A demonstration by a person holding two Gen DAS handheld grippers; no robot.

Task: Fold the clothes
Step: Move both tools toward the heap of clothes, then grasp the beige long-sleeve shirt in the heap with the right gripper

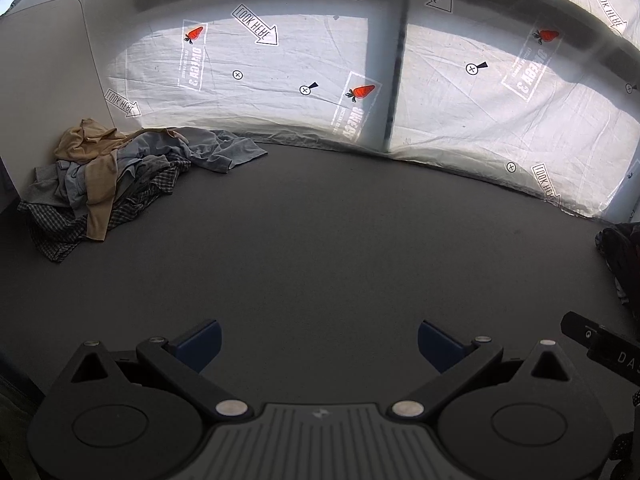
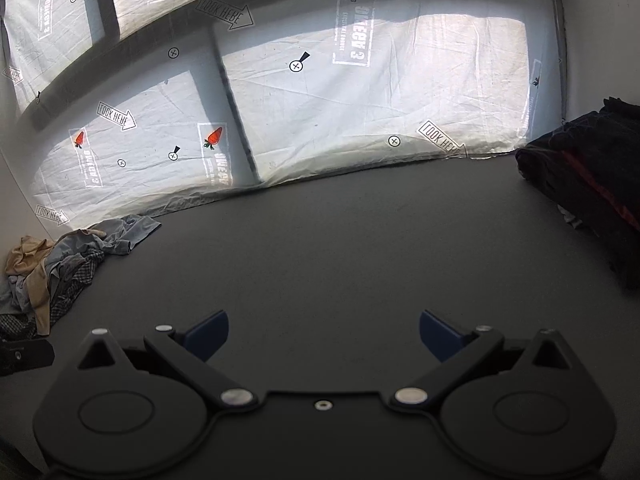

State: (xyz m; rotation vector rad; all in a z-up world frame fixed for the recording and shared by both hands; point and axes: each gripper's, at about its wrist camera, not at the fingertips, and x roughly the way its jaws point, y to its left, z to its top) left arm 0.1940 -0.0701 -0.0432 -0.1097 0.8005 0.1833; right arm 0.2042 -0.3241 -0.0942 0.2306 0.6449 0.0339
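While the crumpled clothes pile (image 1: 116,176) lay far ahead and to the left of the left gripper (image 1: 319,344), heaped in tan, grey-blue and checked fabric against a white panel (image 1: 44,92), nothing in it looked folded. Ahead and to the right of the right gripper (image 2: 324,336) sat a dark stack (image 2: 588,188) with a red edge, possibly finished work. Both grippers hung with jaws spread and empty above the bare grey table (image 1: 320,248). Judging by this, most folding remained.

Right gripper (image 2: 324,334), jaws apart, above grey table (image 2: 340,248); crumpled clothes (image 2: 60,268) far left, dark pile (image 2: 588,184) right.
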